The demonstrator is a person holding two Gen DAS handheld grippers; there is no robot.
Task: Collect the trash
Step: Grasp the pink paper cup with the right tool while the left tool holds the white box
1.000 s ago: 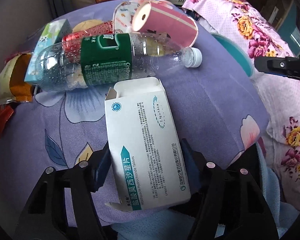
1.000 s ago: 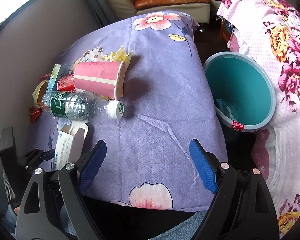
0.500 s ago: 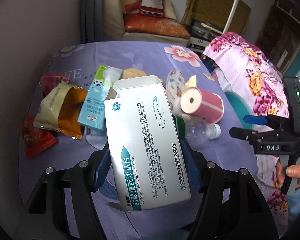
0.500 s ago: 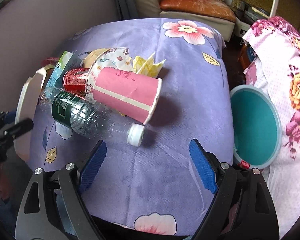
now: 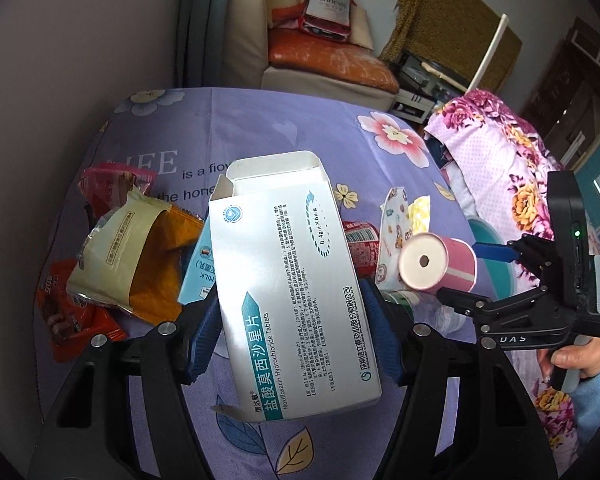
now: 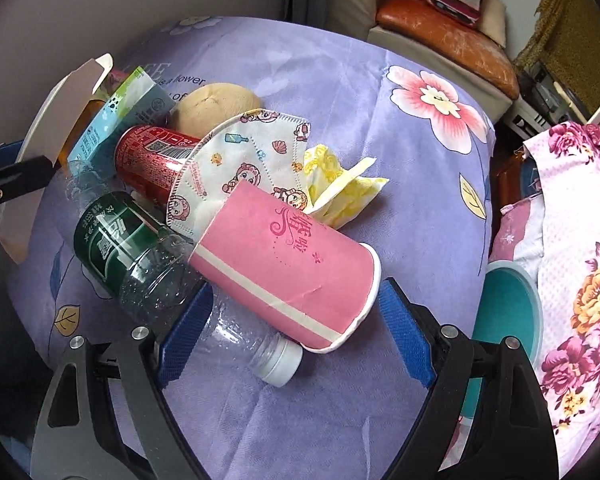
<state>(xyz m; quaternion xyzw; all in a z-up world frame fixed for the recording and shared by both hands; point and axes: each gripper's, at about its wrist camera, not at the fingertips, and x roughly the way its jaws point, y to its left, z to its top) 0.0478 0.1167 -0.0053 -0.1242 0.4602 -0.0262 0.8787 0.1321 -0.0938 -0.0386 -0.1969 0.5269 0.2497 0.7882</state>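
the left gripper [image 5: 290, 312] pinches a white and teal tablet box [image 5: 288, 280] between its blue pads, holding it above the purple flowered tablecloth [image 5: 260, 128] with its open flap end pointing away from the camera. behind the box on the cloth lie a cream and orange snack bag [image 5: 132, 264], a red wrapper [image 5: 72, 320] and a pale blue milk carton [image 5: 198, 276], partly hidden by the box.

the right gripper [image 6: 296, 332] is spread wide, its blue pads on either side of a pink paper cup [image 6: 288, 268] lying on its side with the rim towards the camera; the pads do not touch it. under and beside the cup lies a clear plastic bottle [image 6: 140, 256] with a green label and white cap. a printed face mask [image 6: 244, 164] leans on a red can [image 6: 152, 156], with a crumpled yellow wrapper [image 6: 340, 184] to the right and a bun [image 6: 216, 104] behind.

a teal bin [image 6: 504, 320] stands off the table's right edge, beside a pink floral cover [image 6: 580, 240]
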